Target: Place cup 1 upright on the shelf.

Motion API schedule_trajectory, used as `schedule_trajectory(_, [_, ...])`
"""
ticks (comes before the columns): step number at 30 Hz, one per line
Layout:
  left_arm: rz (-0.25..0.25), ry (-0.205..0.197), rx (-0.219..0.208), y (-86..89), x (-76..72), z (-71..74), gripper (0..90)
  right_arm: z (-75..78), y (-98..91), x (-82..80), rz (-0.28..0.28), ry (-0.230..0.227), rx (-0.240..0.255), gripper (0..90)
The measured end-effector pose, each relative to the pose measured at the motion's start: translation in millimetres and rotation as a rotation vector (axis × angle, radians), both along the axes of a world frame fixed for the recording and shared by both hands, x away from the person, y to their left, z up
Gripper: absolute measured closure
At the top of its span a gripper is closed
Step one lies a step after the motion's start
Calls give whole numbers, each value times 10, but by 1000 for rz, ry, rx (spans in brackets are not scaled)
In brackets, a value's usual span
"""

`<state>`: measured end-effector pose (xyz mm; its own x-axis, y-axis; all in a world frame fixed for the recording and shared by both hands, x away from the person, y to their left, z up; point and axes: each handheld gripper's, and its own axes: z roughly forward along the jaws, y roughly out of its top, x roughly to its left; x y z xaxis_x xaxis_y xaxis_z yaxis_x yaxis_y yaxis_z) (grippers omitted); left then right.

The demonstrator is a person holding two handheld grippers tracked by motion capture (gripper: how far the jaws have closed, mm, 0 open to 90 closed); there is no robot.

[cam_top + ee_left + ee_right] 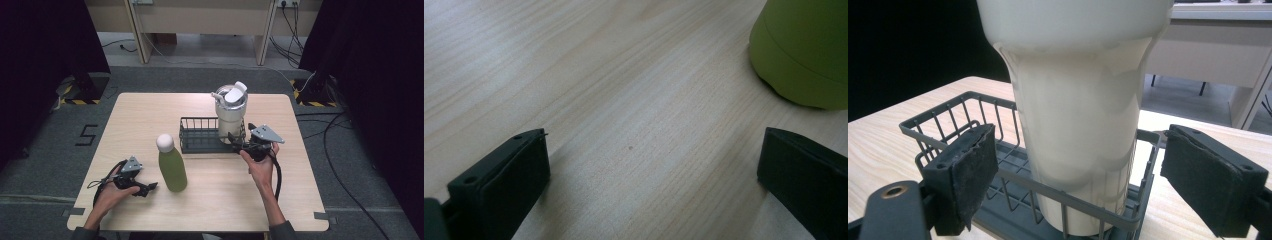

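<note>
The right gripper, jaws spread wide, faces the tall cream tumbler standing in the dark wire basket; no label is readable. The left gripper, also wide, lies beside the green bottle

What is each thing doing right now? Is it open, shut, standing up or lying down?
Green bottle: upright on the table, white cap on.
White tumbler: upright inside the basket, lid on.
Wire basket: flat on the table, holding the tumbler.
Left gripper: open, holding nothing.
Right gripper: open, either side of the tumbler.
</note>
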<state>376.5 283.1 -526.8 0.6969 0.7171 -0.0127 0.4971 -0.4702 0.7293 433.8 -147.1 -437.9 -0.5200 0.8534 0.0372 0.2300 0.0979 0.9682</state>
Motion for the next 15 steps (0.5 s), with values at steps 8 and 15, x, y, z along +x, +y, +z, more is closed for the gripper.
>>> schedule_trajectory(8, [-2, 0, -1, -2, -3, 0, 0, -11, -49, -84, -2, -1, -12, 149])
schedule_trajectory(15, [-2, 0, -2, -3, -5, -2, 0, 5, -92, -153, 3, -17, -37, 149])
